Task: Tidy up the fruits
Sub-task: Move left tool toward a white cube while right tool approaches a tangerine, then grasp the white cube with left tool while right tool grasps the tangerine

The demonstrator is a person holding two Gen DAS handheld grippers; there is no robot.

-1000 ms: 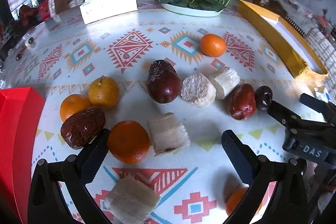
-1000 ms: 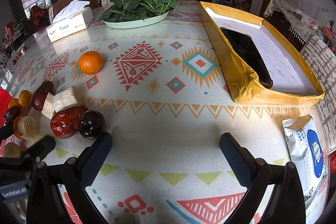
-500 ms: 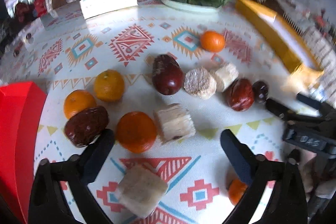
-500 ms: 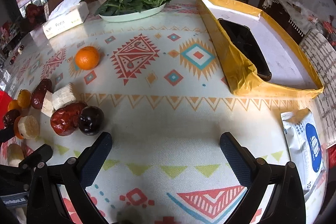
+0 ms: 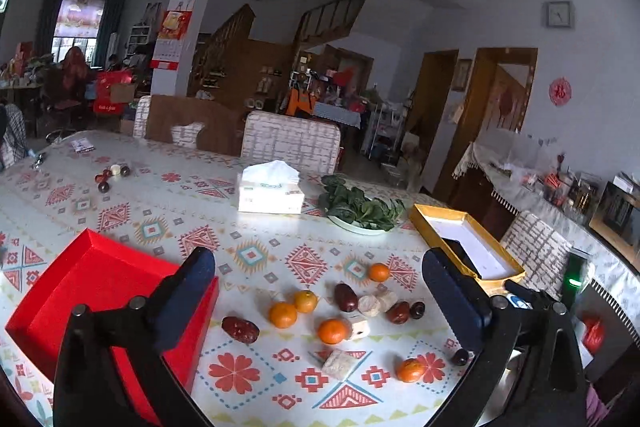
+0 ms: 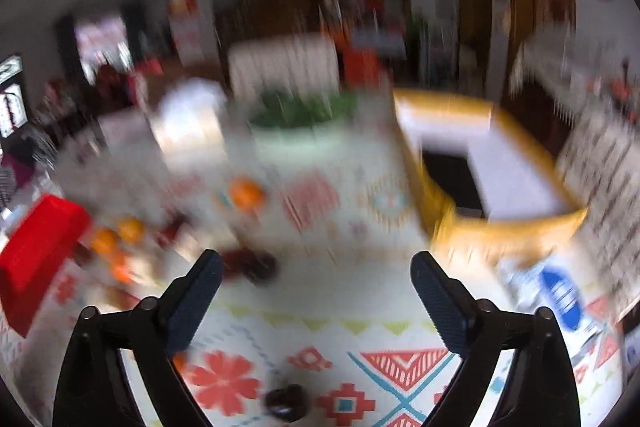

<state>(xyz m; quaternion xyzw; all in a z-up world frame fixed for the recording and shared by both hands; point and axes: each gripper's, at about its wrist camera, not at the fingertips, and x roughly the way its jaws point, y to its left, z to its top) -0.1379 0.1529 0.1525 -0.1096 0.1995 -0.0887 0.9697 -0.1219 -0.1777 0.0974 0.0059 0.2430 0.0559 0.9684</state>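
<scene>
Grippers, left gripper (image 5: 316,291) opening, right gripper (image 6: 314,285) spread, pointing slightly downward.

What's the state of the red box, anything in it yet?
Empty as far as visible. The red box shows only bare red floor in the left wrist view; the left gripper's finger hides its near corner. The fruits lie outside on the tablecloth.

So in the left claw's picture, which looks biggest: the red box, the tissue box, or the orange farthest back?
1. red box, though it is also nearest the camera, which adds to its look.
2. tissue box, farther back on the table.
3. orange farthest back, clearly the smallest.
</scene>
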